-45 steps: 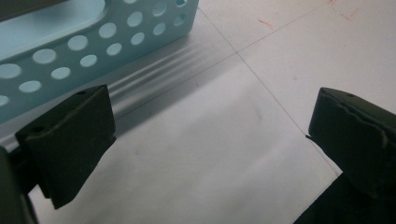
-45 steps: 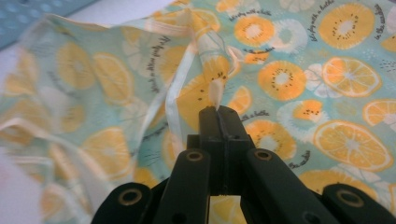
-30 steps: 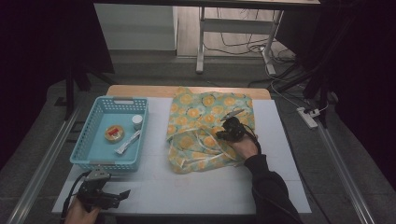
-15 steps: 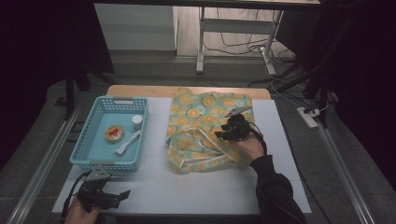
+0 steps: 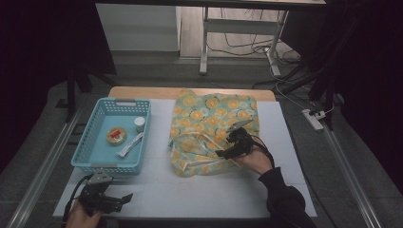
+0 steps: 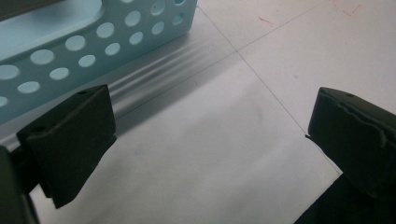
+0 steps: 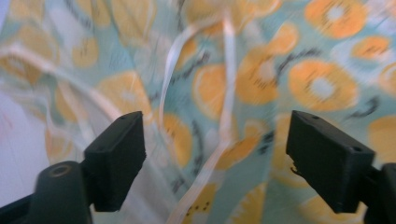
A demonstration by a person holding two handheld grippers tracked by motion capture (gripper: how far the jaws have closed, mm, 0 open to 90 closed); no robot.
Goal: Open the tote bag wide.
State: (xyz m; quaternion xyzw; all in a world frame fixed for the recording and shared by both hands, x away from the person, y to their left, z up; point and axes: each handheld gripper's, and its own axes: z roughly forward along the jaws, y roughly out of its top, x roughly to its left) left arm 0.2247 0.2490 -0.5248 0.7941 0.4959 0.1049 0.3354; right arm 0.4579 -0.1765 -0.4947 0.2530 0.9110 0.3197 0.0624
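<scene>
A cloth bag (image 5: 209, 121) printed with orange slices on pale green lies spread in the middle of the white mat, its white straps (image 5: 197, 142) looped on its near half. My right gripper (image 5: 222, 153) hovers over the bag's near right part. Its jaws have just been opening and stand wide apart with nothing pressed between them. In the right gripper view the straps (image 7: 224, 116) run across the cloth (image 7: 322, 84) below that gripper (image 7: 212, 140). My left gripper (image 5: 124, 198) rests at the mat's near left corner, open and empty, beside the blue basket (image 6: 70, 51) in the left gripper view (image 6: 205, 126).
The blue basket (image 5: 95, 156) stands at the left and holds a round orange-lidded tub (image 5: 116, 135), a small white cup (image 5: 139, 123) and a white wrapped stick (image 5: 129, 145). A bare strip of mat (image 5: 190, 190) runs along the front. Table legs and cables lie beyond the far edge.
My right gripper has opened, let go of the cloth and drawn back toward the near side. The bag's near edge has shifted and its straps lie looser. The left gripper has stayed put.
</scene>
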